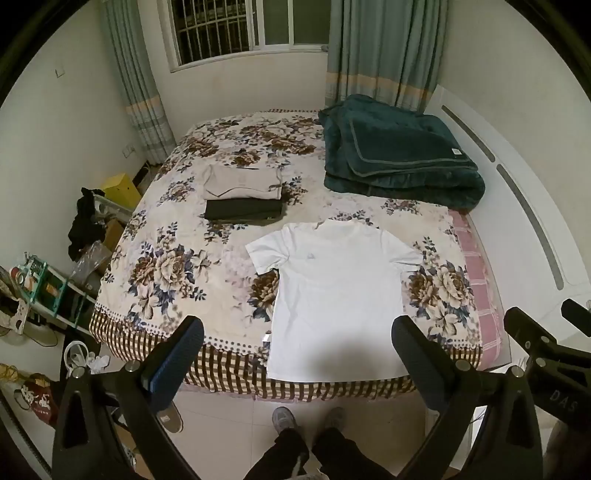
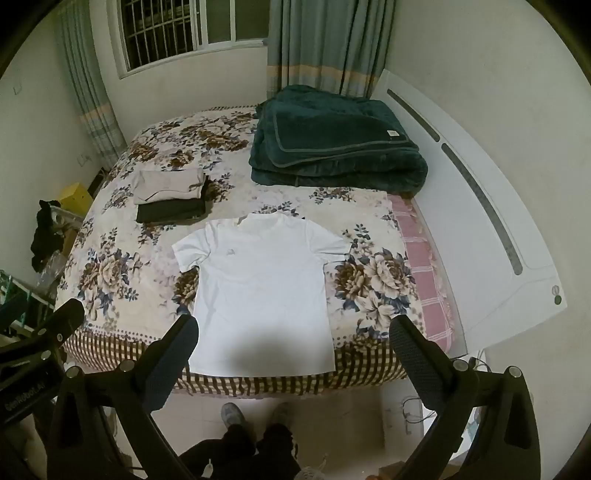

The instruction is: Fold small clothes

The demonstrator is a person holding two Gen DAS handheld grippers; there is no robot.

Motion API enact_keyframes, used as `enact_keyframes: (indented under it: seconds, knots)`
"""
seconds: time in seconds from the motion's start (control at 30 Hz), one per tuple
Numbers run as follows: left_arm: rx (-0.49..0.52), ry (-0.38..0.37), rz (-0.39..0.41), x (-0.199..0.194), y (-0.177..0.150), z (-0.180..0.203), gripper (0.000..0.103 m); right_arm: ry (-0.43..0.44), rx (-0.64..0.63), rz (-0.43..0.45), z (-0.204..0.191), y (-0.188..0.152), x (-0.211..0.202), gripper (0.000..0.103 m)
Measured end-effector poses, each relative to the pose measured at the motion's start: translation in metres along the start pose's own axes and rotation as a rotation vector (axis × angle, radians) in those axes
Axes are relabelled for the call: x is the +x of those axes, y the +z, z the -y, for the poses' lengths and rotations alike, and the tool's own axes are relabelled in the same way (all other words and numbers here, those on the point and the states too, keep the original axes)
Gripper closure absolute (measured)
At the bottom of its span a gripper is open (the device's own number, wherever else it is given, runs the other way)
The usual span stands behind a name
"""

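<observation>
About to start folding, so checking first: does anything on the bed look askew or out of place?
Nothing serious. The white T-shirt lies flat, though its hem hangs slightly over the bed's edge. The folded clothes and green blanket sit tidily.

Small bedroom, white walls, dim yellowish indoor light. The bed with a floral cover fills most of it. Behind the bed there's a barred window, dark outside, with grey-green curtains either side. White curved headboard on the bed's right, a cluttered shelf rack to its left, pale tiled floor at its foot.
</observation>
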State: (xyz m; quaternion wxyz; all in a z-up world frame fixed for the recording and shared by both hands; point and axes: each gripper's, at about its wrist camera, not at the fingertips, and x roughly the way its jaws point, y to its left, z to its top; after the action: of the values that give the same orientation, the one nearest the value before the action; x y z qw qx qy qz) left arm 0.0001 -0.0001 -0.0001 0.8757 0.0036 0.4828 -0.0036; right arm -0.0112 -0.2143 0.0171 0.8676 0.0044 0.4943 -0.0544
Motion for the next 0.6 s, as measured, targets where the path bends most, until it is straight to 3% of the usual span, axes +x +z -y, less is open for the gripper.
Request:
enact_keyframes:
  seconds: [0.6]
  knots:
    - [-0.007,-0.007,0.007,-0.0005,0.0017,-0.0009,0.0,-0.003,-0.002,0.001,0.0004,0.0008,-0.0063,0.0]
